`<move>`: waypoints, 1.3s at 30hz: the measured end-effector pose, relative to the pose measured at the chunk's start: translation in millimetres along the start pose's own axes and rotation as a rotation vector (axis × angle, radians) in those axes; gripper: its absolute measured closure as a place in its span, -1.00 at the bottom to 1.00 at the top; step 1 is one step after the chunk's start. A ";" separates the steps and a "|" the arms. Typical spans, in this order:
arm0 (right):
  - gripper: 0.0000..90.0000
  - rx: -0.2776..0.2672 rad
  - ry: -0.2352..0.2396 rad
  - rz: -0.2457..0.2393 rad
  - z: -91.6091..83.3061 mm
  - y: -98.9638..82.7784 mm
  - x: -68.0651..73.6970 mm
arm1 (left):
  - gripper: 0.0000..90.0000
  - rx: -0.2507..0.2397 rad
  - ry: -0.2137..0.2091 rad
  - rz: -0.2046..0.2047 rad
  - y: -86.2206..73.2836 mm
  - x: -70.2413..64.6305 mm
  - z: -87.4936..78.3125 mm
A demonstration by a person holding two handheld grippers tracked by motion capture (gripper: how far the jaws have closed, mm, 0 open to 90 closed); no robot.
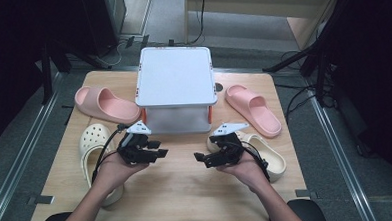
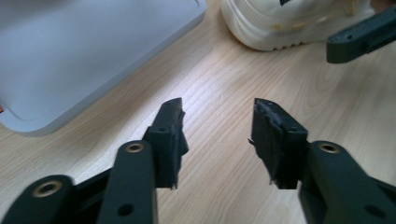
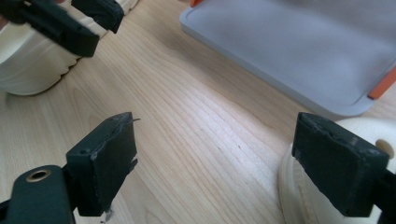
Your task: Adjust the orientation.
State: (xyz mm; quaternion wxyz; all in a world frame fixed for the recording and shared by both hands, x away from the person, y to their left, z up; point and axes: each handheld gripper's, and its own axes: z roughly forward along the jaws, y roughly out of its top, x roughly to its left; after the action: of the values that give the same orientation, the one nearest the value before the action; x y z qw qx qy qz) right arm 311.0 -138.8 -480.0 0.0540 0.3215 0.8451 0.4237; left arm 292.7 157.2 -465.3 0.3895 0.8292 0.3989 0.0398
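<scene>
The left tool (image 1: 156, 153) is held above the wooden counter (image 1: 177, 191) in the person's left hand (image 1: 117, 166), and its jaws stand apart with nothing between them; in the left gripper view the left tool (image 2: 217, 135) shows bare wood grain in the gap between its two black pads. The right tool (image 1: 202, 158) is held in the right hand (image 1: 244, 166) and points toward the left one across the middle of the counter, the two well apart; its jaws stand wide open and grip nothing, and in the right gripper view the right tool (image 3: 215, 163) also has only bare wood between its pads. Nearest the tools are two cream clogs. The left cream clog (image 1: 94, 145) lies on the counter under and beside the left hand, its perforated toe pointing away from the person and its heel strap near the counter's front left. The right cream clog (image 1: 266, 155) lies just beside and partly beneath the right hand, angled toward the front right; in the right gripper view its pale rounded edge (image 3: 303, 196) sits close behind the right-hand pad, though whether they touch cannot be told. Behind the tools stands a translucent storage box (image 1: 177, 119) with a pale grey lid (image 1: 175, 76) and orange latches. One pink slide (image 1: 106, 104) lies to the left of the box and another pink slide (image 1: 254, 110) to its right, both flat on the counter.
</scene>
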 end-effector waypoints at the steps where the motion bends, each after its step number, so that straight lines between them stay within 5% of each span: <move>1: -0.66 -0.004 -0.004 -0.016 -0.5 -0.1 0.5 | 0.27 -0.005 -0.005 -0.021 0.1 1.8 -1.1; 4: -0.34 -0.039 0.025 -0.042 -4.8 0.8 2.5 | 0.27 0.005 0.023 -0.013 -0.6 1.8 -3.0; 14: -0.07 -0.043 0.001 -0.076 -5.8 6.8 9.6 | 0.19 0.059 0.064 -0.022 -4.0 -4.2 -1.3; 20: -0.01 -0.050 -0.002 -0.072 -6.5 10.2 7.4 | 0.18 0.044 0.068 -0.080 -5.2 0.7 -5.2; 33: 0.06 -0.055 0.024 -0.136 -11.3 18.3 -0.7 | 0.18 0.025 0.150 -0.129 -22.4 -0.5 -34.3; 39: 0.09 -0.061 0.030 -0.119 -11.9 22.4 -7.9 | 0.16 0.014 0.179 -0.154 -34.0 3.3 -46.9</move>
State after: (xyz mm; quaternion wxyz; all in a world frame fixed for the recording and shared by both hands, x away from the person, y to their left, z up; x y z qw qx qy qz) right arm 324.0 -141.9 -457.1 0.0762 0.2626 0.8502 0.4499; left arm 255.8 201.2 -456.6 0.3482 0.7919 0.4951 0.0808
